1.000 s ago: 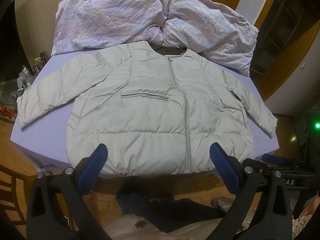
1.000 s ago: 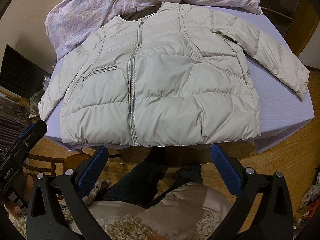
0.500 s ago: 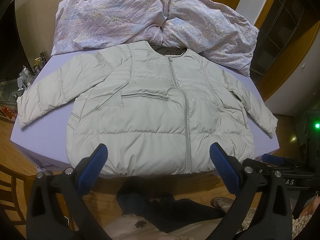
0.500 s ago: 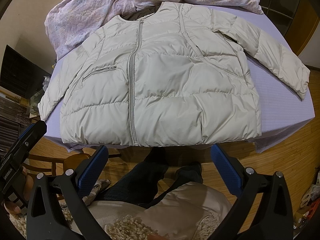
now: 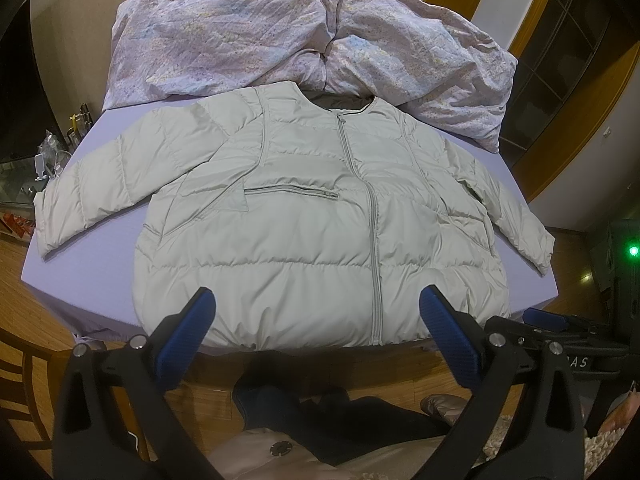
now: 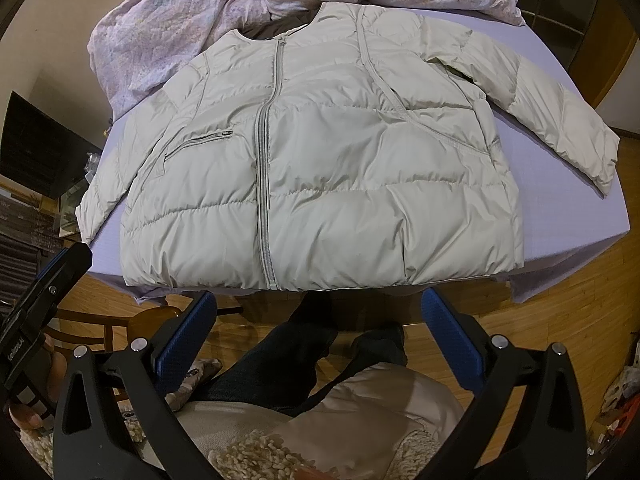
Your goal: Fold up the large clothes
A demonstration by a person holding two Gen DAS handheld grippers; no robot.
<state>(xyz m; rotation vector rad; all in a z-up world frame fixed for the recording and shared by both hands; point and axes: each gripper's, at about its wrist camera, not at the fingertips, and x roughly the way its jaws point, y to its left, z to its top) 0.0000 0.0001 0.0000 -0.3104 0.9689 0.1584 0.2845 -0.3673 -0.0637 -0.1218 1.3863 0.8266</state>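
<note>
A pale grey puffer jacket (image 5: 320,216) lies flat and face up on the lavender-covered surface (image 5: 80,280) — zipped shut, collar away from the person, hem at the near edge. Taking the jacket as the landmark: its left sleeve (image 5: 88,196) spreads out to the left on the cloth, its right sleeve (image 6: 560,120) angles out to the right, and a crumpled floral quilt (image 5: 280,32) sits just beyond the collar, touching it. The left gripper (image 5: 316,332) hovers in front of the hem, its blue-padded fingers (image 5: 188,336) spread wide and holding nothing. The right gripper (image 6: 318,336) hangs nearer the person than the hem — fingers (image 6: 448,340) likewise wide and empty.
</note>
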